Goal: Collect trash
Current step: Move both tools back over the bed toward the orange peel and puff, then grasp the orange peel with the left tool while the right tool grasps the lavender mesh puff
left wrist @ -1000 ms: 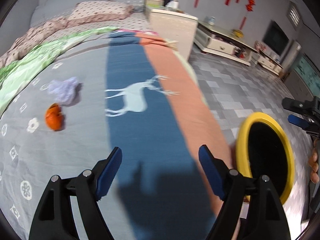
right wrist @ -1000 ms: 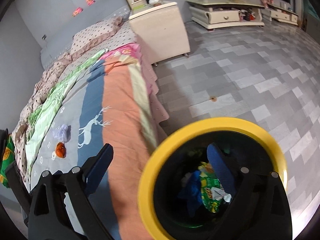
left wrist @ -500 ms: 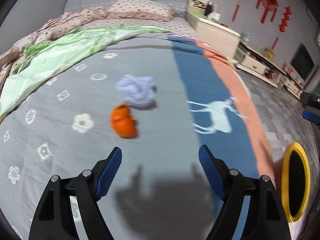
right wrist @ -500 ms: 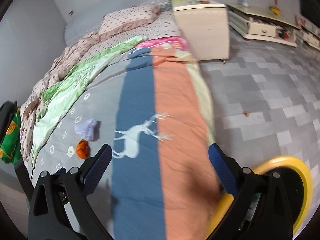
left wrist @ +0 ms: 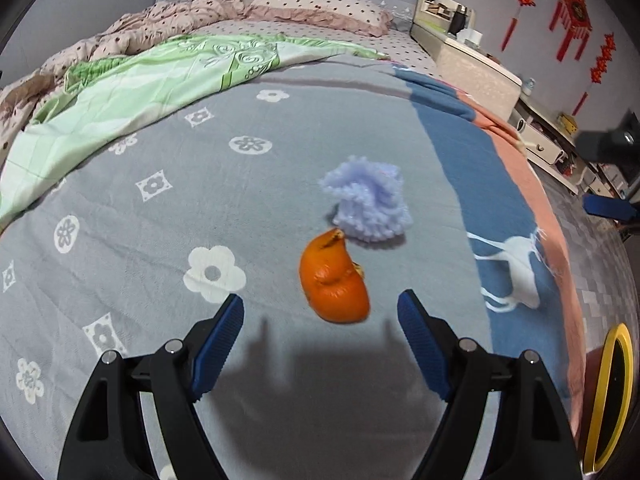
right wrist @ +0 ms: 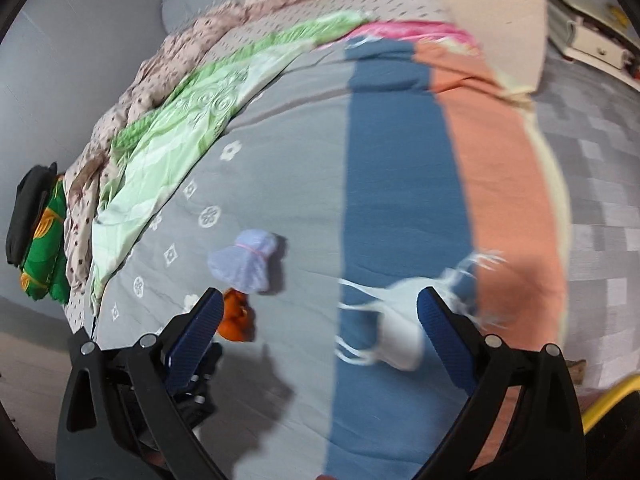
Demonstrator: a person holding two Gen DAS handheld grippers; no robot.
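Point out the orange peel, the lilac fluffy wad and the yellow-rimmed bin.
orange peel (left wrist: 334, 284), left wrist view, on the middle of its outer skin.
lilac fluffy wad (left wrist: 370, 206), left wrist view, on its fuzzy middle.
yellow-rimmed bin (left wrist: 604, 392), left wrist view, on the near side of its yellow rim.

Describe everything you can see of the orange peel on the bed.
The peel is a bright orange, curled piece of rind, hollowed and torn along its upper edge, with a dimpled, glossy skin. It lies on the grey flowered blanket, right beside the lilac fluffy wad, possibly touching it. The open left claw hangs just short of it; nothing grips it.
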